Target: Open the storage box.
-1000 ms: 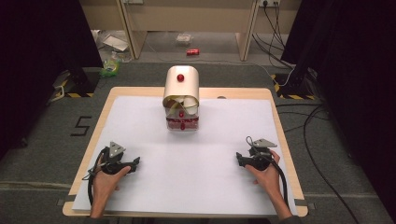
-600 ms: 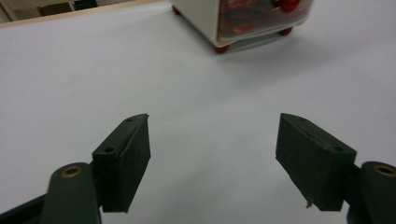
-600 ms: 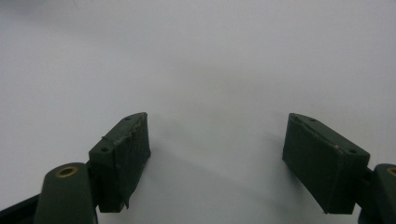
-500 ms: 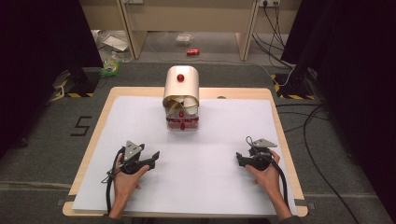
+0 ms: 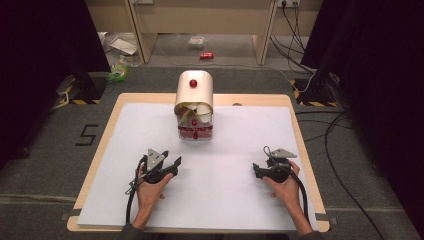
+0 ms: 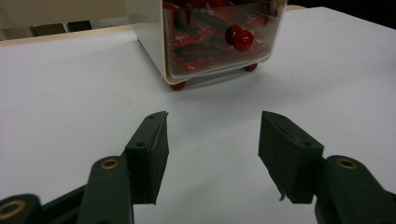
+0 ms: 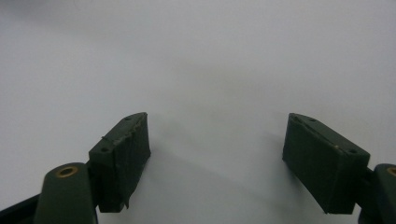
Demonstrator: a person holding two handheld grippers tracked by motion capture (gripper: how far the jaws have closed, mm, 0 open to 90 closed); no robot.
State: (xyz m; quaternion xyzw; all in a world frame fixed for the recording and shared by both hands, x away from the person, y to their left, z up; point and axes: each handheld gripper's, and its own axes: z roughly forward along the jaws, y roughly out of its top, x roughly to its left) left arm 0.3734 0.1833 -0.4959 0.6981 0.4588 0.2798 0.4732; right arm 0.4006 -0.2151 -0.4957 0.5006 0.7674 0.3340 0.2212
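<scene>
Dispenser box (image 5: 194, 107) stands ahead of the spread left claw (image 5: 176, 163), apart.

- Left gripper (image 6: 212, 135): its two black jaws rise from the bottom of the frame, spread wide with nothing between them
- White table surface (image 6: 70, 93) spans the frame beneath the jaws
- Cream box with a clear front drawer (image 6: 210, 37) sits top centre, well apart from the jaws, on small red feet
- Round red knob (image 6: 240, 38) on the drawer front; red packets (image 6: 196, 42) show behind it
</scene>
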